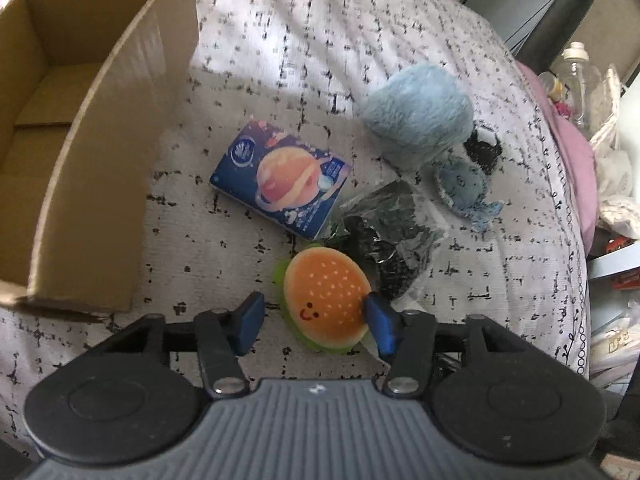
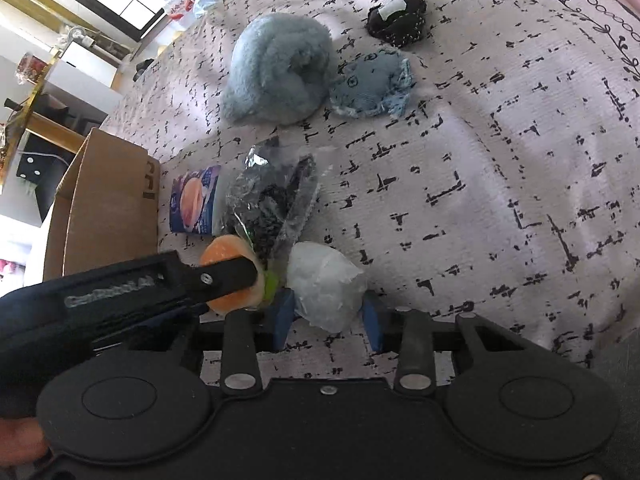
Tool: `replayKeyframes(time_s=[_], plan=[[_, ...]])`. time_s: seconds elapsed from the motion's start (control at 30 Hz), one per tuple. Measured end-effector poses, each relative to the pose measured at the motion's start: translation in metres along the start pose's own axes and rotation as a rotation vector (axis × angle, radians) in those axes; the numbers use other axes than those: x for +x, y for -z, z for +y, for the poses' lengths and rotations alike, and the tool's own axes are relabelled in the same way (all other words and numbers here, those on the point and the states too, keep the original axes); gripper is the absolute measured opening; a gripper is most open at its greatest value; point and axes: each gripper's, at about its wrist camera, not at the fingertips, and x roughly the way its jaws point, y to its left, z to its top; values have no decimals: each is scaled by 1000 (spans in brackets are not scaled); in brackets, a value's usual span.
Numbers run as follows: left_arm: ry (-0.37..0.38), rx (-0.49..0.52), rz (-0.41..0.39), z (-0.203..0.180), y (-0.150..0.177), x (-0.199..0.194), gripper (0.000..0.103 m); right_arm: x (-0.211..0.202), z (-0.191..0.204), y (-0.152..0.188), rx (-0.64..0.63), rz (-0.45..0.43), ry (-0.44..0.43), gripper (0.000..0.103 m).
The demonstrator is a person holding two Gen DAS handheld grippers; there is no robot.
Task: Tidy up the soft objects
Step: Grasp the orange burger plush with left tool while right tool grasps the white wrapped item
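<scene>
the bed cover (image 1: 400,20) carries everything, and the cardboard box (image 1: 80,128) stands open at about ten o'clock from the left gripper (image 1: 316,322), well apart from the toys. in the middle of the cover lie the fluffy blue bundle (image 1: 416,112), the blue tissue pack (image 1: 280,178) and a dark plastic bag (image 1: 384,232), then the small blue fish toy (image 1: 464,186) and a small black pouch (image 1: 484,148) at one o'clock. the burger toy (image 1: 326,304) lies at twelve o'clock, directly between the left fingers; the right pad seems to touch its edge and the left pad stands a little apart, so the jaws are wide open and hold nothing. its flat round face looks up, with the long side across the gap. the right gripper (image 2: 328,320) is also open, with a white plastic bag (image 2: 324,288) between its fingers, not yet squeezed. i think the left one is nearer to the burger toy and must only close, then travel toward ten o'clock to the box.
</scene>
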Motion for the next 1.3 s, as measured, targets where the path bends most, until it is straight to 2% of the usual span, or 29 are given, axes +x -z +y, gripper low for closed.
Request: replayKeyframes(time_s=[0.07,0.27,0.33,0.6,0.8,0.83,0.87,1.0,1.13,1.2,1.23,1.27,1.3], plan=[[15,-13,16,3,0,5,43,0,0,-1,-1,-6,-5,36],[27,-20,2,1,2,3,28,-4,3,2,-15,-24,1,35],[26,-21,-20,1,2,-3,26,-8,4,2,-21,-43,12,35],[55,-14,-83,-1,0,-36,25,-34,13,4,-44,-106,10,33],[66,-5,-124,2,8,-60,25,-49,19,6,-45,-138,-6,26],[66,-3,-130,3,10,-64,25,-52,21,7,-48,-144,-12,13],[65,0,-136,4,11,-67,25,-53,23,8,-56,-149,-14,7],[69,-17,-160,11,14,-80,25,-58,28,14,-48,-163,-29,2],[68,-23,-191,17,17,-94,25,-59,27,17,-30,-171,-36,2],[69,-28,-196,20,19,-97,25,-56,28,18,-28,-163,-29,4],[70,-32,-198,22,20,-99,25,-53,28,18,-22,-151,-17,9],[73,-37,-201,24,21,-101,25,-50,28,18,-13,-141,-2,26],[75,-39,-204,26,21,-104,25,-47,28,18,-8,-126,12,38]])
